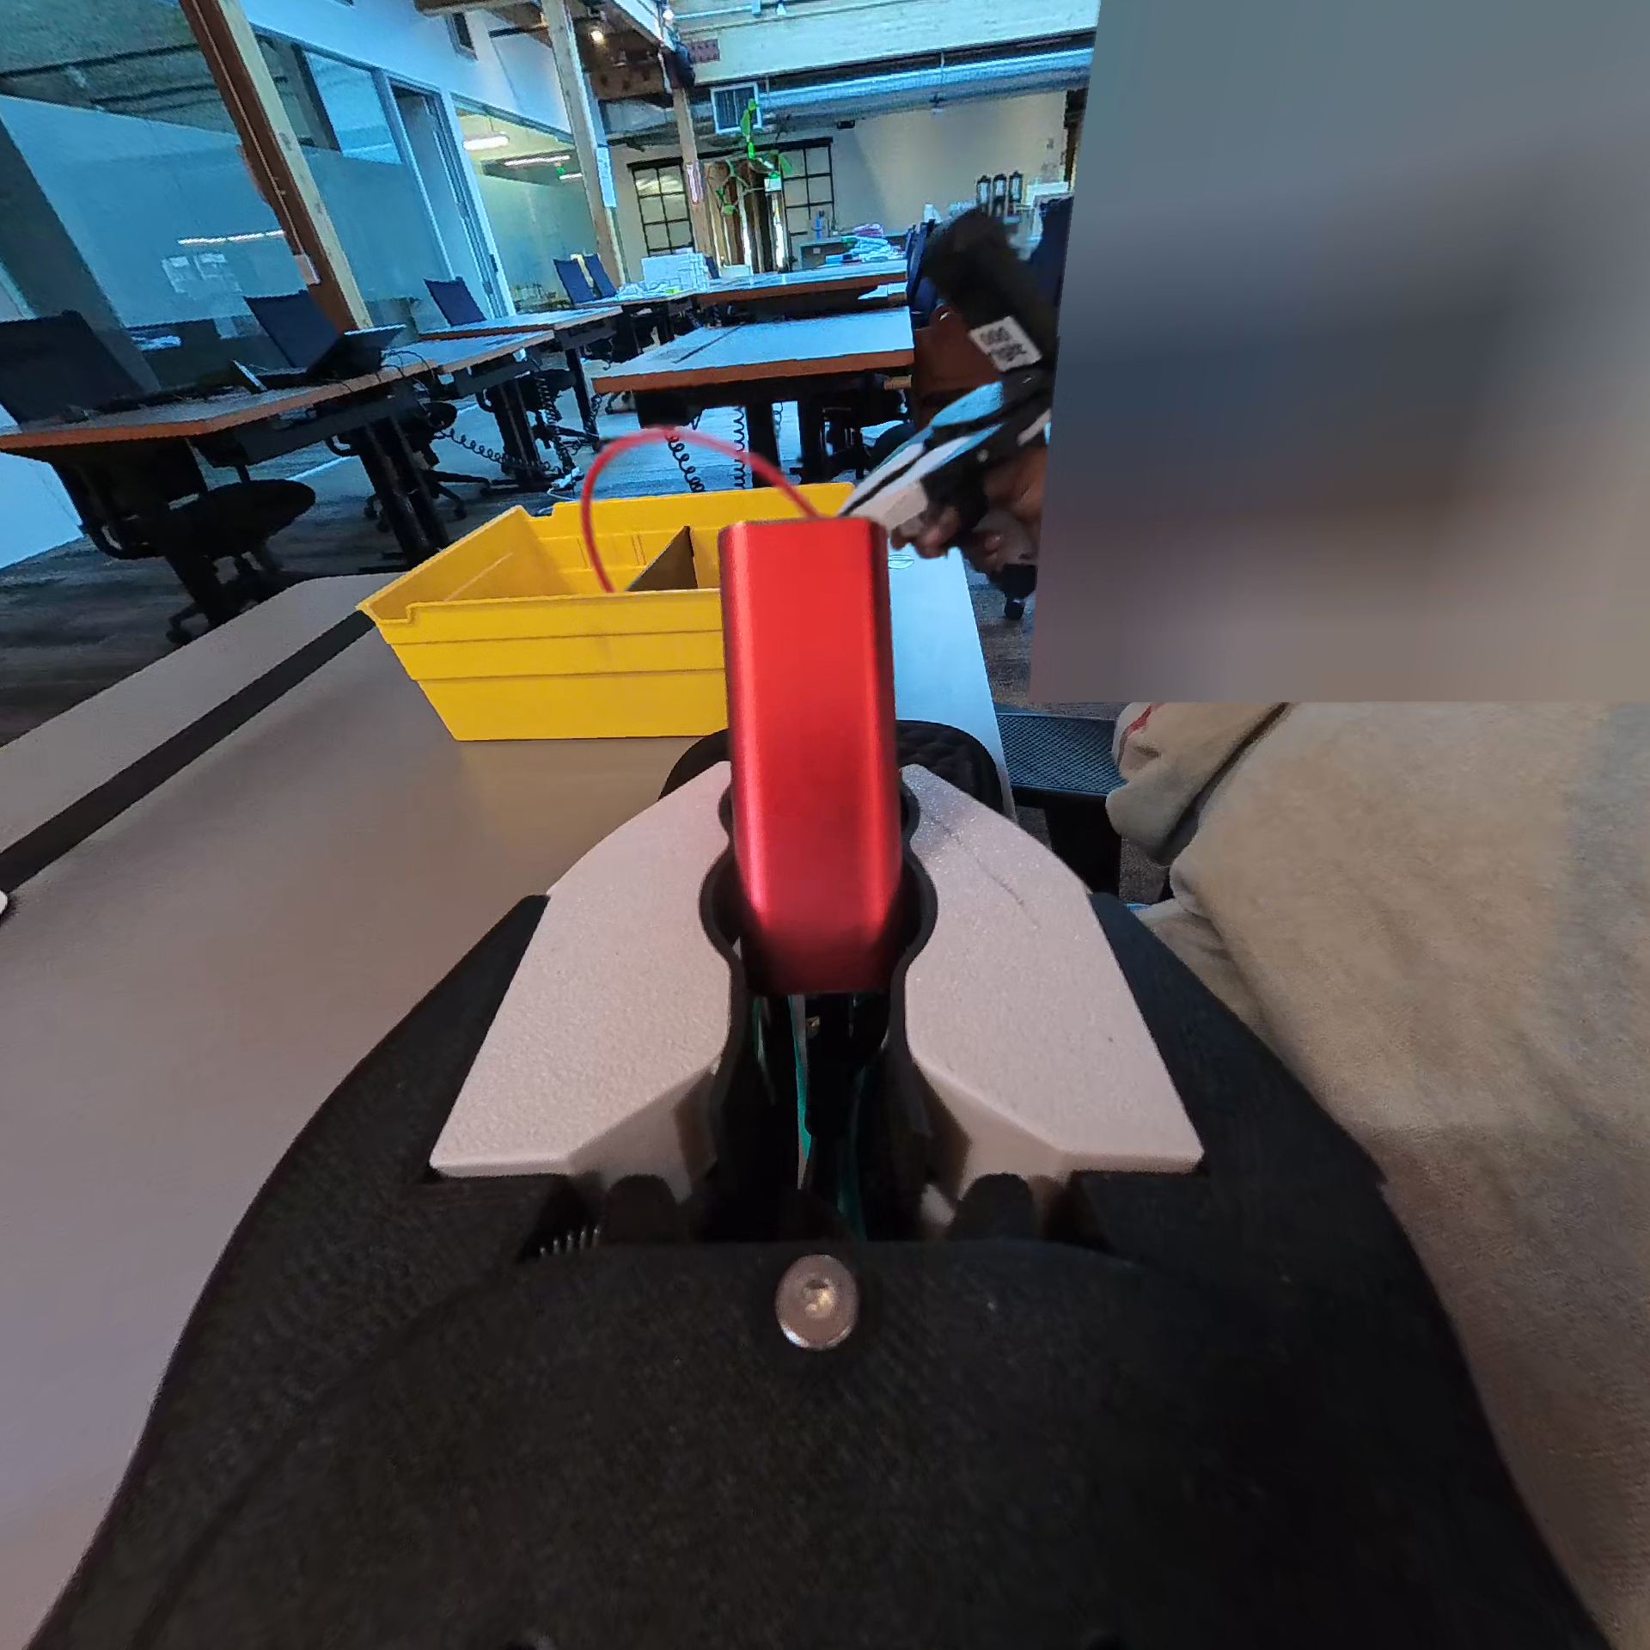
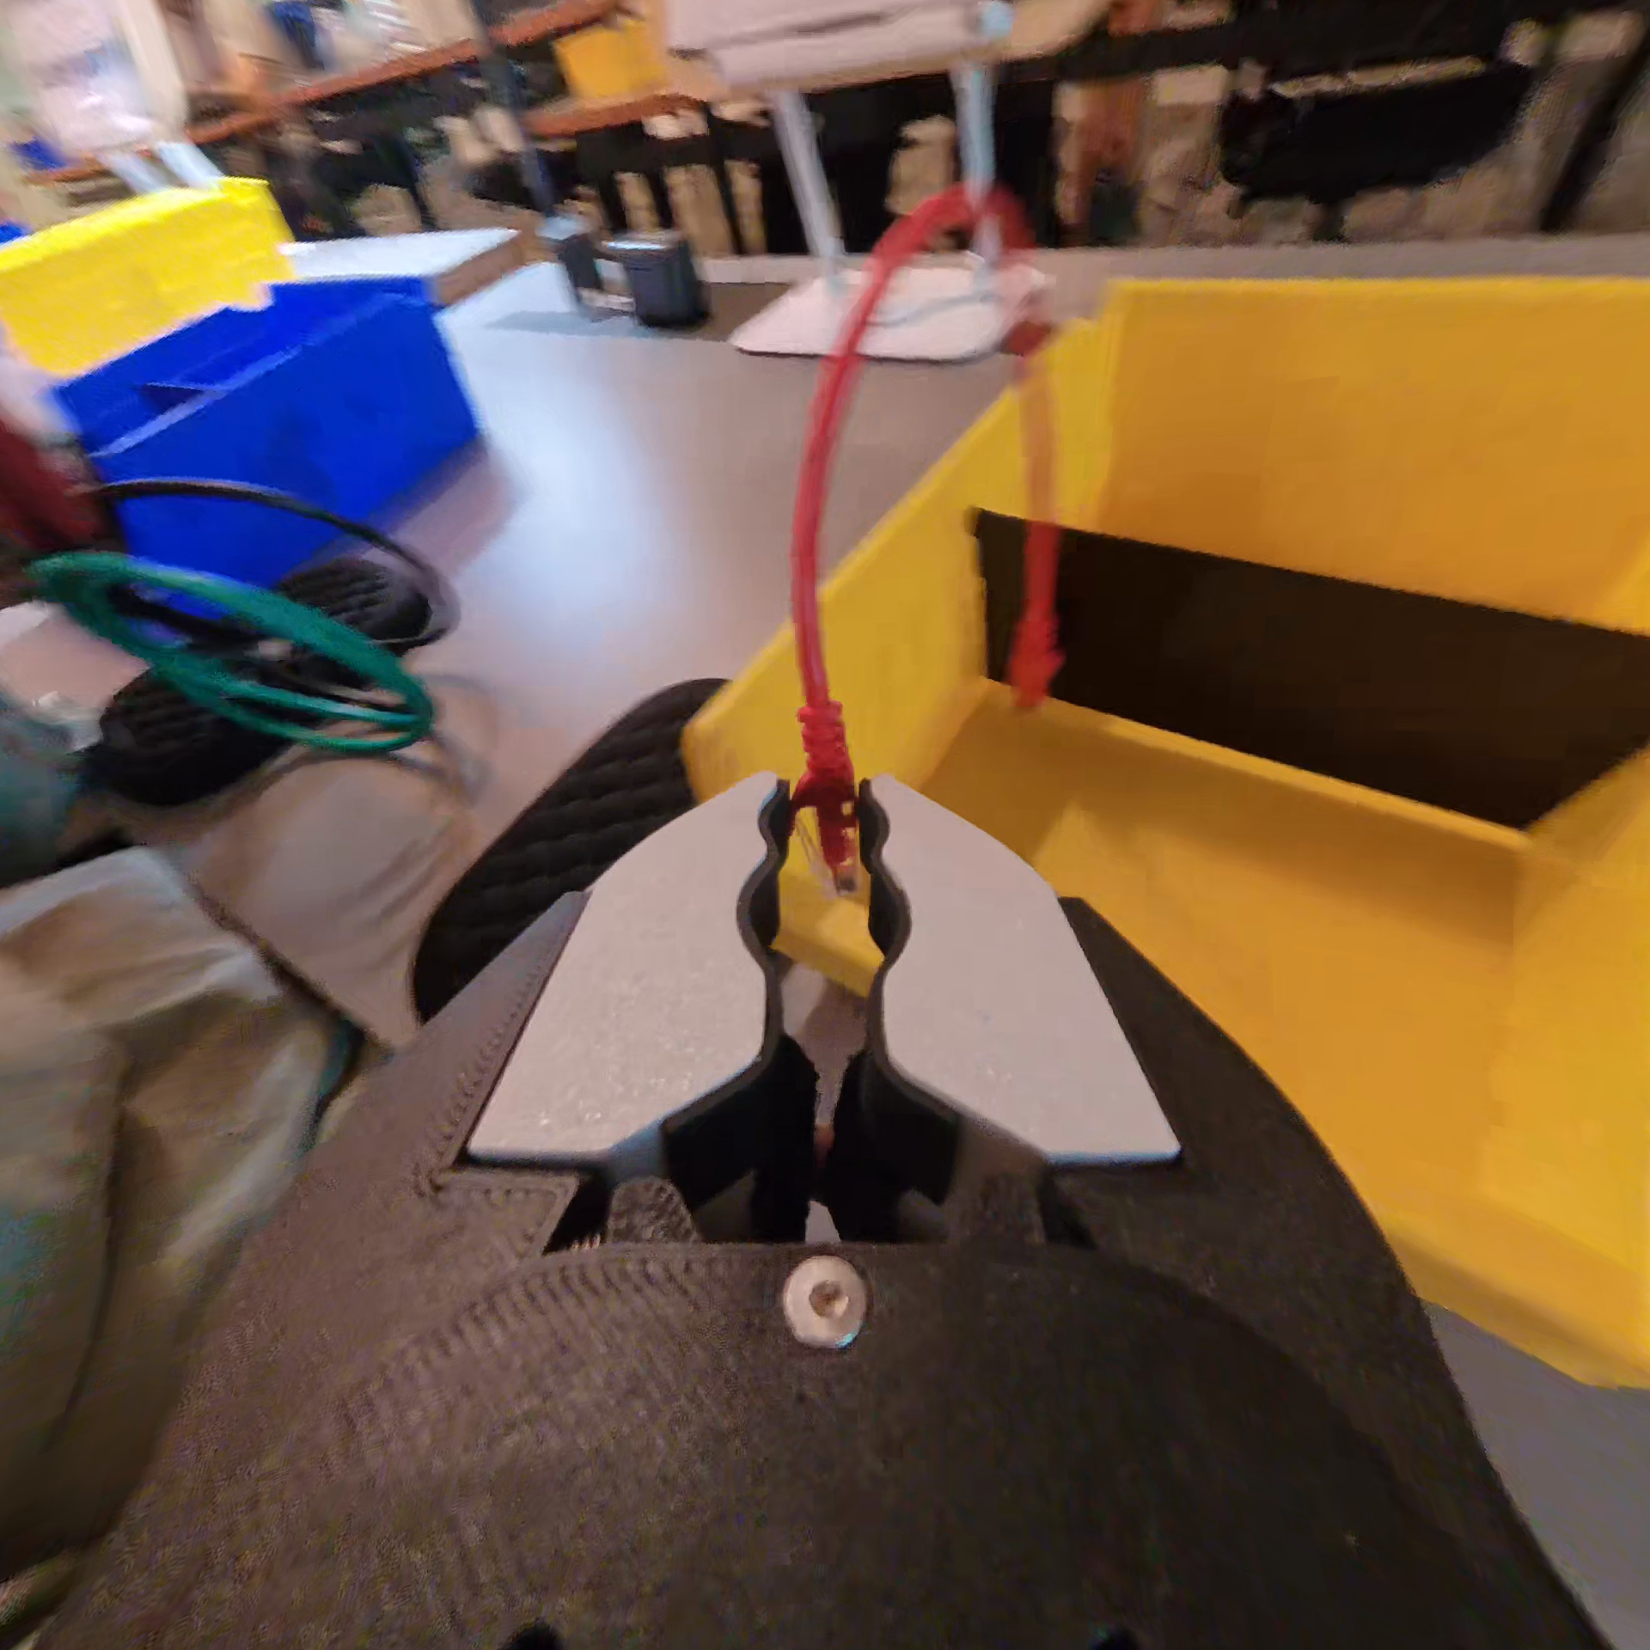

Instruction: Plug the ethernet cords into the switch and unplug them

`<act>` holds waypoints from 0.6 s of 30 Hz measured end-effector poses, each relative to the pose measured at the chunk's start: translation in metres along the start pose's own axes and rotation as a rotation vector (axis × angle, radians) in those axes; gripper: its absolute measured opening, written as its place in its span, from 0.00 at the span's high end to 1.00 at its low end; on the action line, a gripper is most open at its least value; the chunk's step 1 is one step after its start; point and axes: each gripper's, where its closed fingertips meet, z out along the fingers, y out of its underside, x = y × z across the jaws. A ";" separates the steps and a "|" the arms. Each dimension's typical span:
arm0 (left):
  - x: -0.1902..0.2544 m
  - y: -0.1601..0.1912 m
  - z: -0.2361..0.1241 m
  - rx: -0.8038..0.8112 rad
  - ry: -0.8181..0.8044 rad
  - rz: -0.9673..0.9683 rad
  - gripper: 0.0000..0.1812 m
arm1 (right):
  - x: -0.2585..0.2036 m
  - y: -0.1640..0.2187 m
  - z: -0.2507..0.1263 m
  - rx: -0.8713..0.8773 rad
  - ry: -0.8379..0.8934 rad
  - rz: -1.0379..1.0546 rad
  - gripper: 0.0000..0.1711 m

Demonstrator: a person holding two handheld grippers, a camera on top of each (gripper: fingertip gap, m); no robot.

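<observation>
My left gripper [image 1: 814, 790] is shut on a red metal switch [image 1: 808, 679] and holds it upright above the grey table [image 1: 268, 937]. Green and black cords [image 1: 844, 1116] hang under it between the fingers. My right gripper [image 2: 826, 799] is shut on the plug [image 2: 835, 835] of a red ethernet cord [image 2: 826, 464]. The cord arches up, and its other plug [image 2: 1036, 647] dangles over a yellow bin [image 2: 1250, 848]. In the left wrist view the right gripper [image 1: 902, 487] sits behind the switch with the red cord [image 1: 594, 500] looping from it.
The yellow bin [image 1: 554, 652] stands behind the switch. Looped green [image 2: 241, 652] and black [image 2: 295, 513] cords hang at the left. A blue bin [image 2: 286, 402] stands behind them. A black mat [image 2: 571, 830] lies on the table. A person's beige clothing [image 1: 1393, 1027] is on the right. The gap from one gripper's tips to the other's is roughly 30 cm.
</observation>
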 end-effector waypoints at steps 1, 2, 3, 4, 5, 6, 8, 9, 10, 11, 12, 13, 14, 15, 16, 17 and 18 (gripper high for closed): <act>0.000 0.000 0.000 0.002 0.004 -0.002 0.84 | 0.016 0.004 0.003 -0.024 0.084 0.027 0.91; 0.001 0.000 0.000 0.002 0.004 -0.003 0.84 | 0.032 0.007 0.005 -0.042 0.177 0.042 0.89; 0.001 0.000 0.000 0.000 0.003 -0.001 0.84 | 0.047 0.009 0.005 -0.052 0.270 0.043 0.86; 0.001 0.000 0.000 -0.003 0.001 0.004 0.84 | 0.059 0.013 0.004 -0.064 0.356 0.030 0.84; 0.001 0.000 0.000 -0.006 0.001 0.007 0.84 | 0.069 0.016 0.003 -0.079 0.427 0.013 0.84; 0.000 0.000 0.000 -0.007 -0.002 0.008 0.84 | 0.077 0.019 0.001 -0.089 0.487 -0.003 0.82; -0.001 0.000 0.000 -0.002 -0.007 0.005 0.84 | 0.092 0.023 -0.004 -0.102 0.601 -0.021 0.77; -0.001 0.000 0.000 0.001 -0.009 0.002 0.84 | 0.097 0.022 -0.006 -0.103 0.646 -0.038 0.75; -0.001 0.000 0.000 0.004 -0.008 -0.001 0.84 | 0.100 0.021 -0.008 -0.100 0.679 -0.068 0.73; -0.001 0.000 0.001 0.005 -0.008 0.000 0.84 | 0.101 0.018 -0.009 -0.097 0.695 -0.113 0.68; -0.001 0.000 0.001 0.004 -0.008 0.001 0.84 | 0.100 0.017 -0.008 -0.104 0.697 -0.165 0.66; -0.001 0.000 0.001 0.002 -0.008 0.003 0.84 | 0.096 0.017 -0.005 -0.127 0.678 -0.223 0.63; -0.001 0.000 0.001 0.000 -0.008 0.004 0.84 | 0.090 0.020 -0.002 -0.171 0.637 -0.288 0.61; -0.001 0.000 0.001 -0.001 -0.008 0.005 0.84 | 0.084 0.026 0.001 -0.231 0.591 -0.349 0.61; -0.001 0.000 0.001 -0.002 -0.008 0.007 0.84 | 0.079 0.032 0.002 -0.286 0.557 -0.395 0.61; -0.001 0.000 0.000 -0.001 -0.009 0.007 0.84 | 0.073 0.034 0.002 -0.305 0.531 -0.422 0.65; -0.001 0.000 0.000 -0.001 -0.009 0.006 0.84 | 0.066 0.033 0.002 -0.298 0.492 -0.432 0.63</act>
